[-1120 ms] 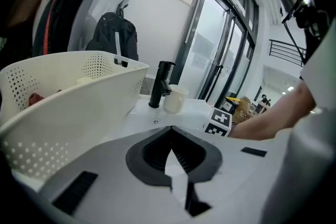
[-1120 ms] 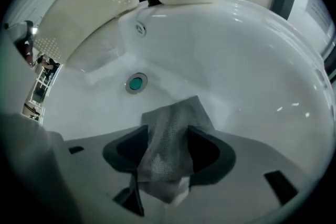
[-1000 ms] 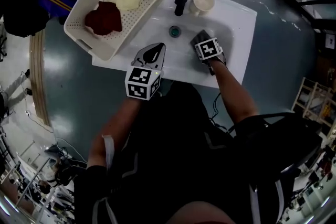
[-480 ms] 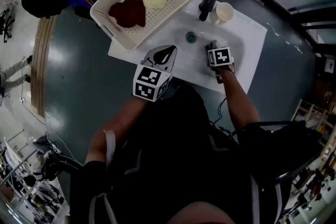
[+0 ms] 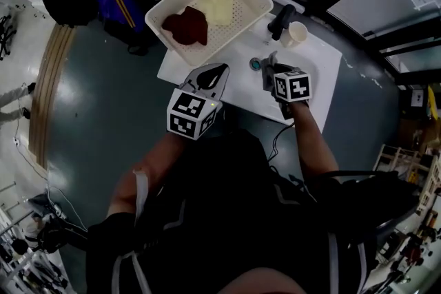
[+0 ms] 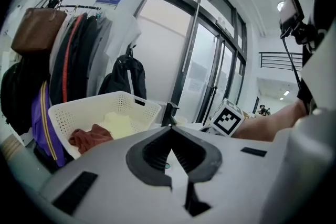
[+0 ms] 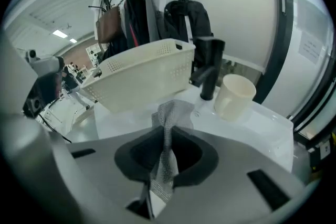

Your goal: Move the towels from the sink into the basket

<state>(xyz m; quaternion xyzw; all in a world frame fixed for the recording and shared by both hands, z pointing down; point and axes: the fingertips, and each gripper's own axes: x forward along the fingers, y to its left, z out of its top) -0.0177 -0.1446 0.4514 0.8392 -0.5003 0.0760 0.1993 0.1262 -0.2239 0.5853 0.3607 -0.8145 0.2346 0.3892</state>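
The right tongs [image 7: 164, 168], jaws just closed, gripped a thin fold of the grey woven towel [image 7: 169, 115] at frame centre, short of the white perforated plastic basket [image 7: 139, 81] at centre left, the left tongs [image 6: 174, 162] were clenched empty, and so slight a pinch could slip in transit.

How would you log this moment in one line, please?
right claw: just closed on grey woven towel over white sink | left claw: shut, empty | white perforated plastic basket: holds dark red towel, pale yellow towel
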